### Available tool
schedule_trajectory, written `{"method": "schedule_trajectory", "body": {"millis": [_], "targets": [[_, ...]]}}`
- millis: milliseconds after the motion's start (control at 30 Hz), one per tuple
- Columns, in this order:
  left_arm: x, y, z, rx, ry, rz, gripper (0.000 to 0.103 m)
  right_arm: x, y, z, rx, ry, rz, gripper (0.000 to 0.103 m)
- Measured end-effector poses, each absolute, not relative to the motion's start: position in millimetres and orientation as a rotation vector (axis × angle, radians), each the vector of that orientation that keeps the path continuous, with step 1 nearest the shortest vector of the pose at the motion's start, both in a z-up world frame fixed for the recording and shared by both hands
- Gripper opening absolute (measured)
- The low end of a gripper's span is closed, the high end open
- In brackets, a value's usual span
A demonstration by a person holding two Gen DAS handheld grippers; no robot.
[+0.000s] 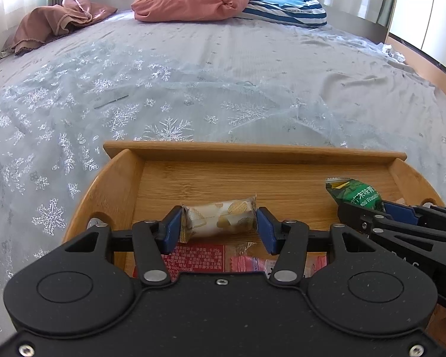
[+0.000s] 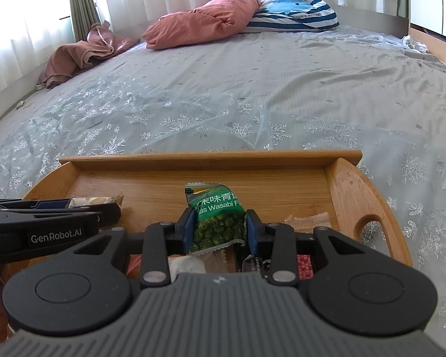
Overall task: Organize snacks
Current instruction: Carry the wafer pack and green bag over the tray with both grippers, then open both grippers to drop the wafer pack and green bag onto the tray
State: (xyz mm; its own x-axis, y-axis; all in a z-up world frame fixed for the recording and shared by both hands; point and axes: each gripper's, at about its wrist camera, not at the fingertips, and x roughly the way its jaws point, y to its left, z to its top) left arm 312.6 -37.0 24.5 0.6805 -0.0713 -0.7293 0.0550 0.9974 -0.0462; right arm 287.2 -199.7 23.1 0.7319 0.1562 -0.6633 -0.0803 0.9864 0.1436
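Over the wooden tray (image 1: 270, 151) on the bed (image 1: 223, 89), in the left wrist view, a cream snack packet (image 1: 220, 218) is clamped end to end between the blue pads of the left gripper (image 1: 220, 226), narrowly parted; red wrappers (image 1: 199, 260) lie beneath. In the right wrist view, a green wasabi pea packet (image 2: 218, 223) is pinched upright by the right gripper (image 2: 220, 229) above the tray floor, and other wrappers (image 2: 309, 218) are seen nearby.

A cream, gold-patterned wrapped snack bar (image 1: 220, 218) lies crosswise over the wooden bamboo tray (image 1: 252, 151), a green wasabi-pea packet (image 2: 218, 218) upright toward its right edge, red wrappers (image 1: 193, 260) along its near edge.
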Motion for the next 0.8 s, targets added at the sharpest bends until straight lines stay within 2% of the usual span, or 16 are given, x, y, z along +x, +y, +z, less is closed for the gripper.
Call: {"method": "schedule_trajectory", "body": {"millis": [200,400,800], "targets": [[311,-39,25,-0.019,0.822,-0.065,0.053,288,-197,22,0.102,0.741,0.127,0.043],[309,-35,27,-0.023,0.828,-0.051,0.056,286,-196,24,0.100,0.736,0.137,0.055],[293,-26,39,-0.010,0.810,-0.031,0.078,276,-193,34,0.087,0.725,0.142,0.061]]}}
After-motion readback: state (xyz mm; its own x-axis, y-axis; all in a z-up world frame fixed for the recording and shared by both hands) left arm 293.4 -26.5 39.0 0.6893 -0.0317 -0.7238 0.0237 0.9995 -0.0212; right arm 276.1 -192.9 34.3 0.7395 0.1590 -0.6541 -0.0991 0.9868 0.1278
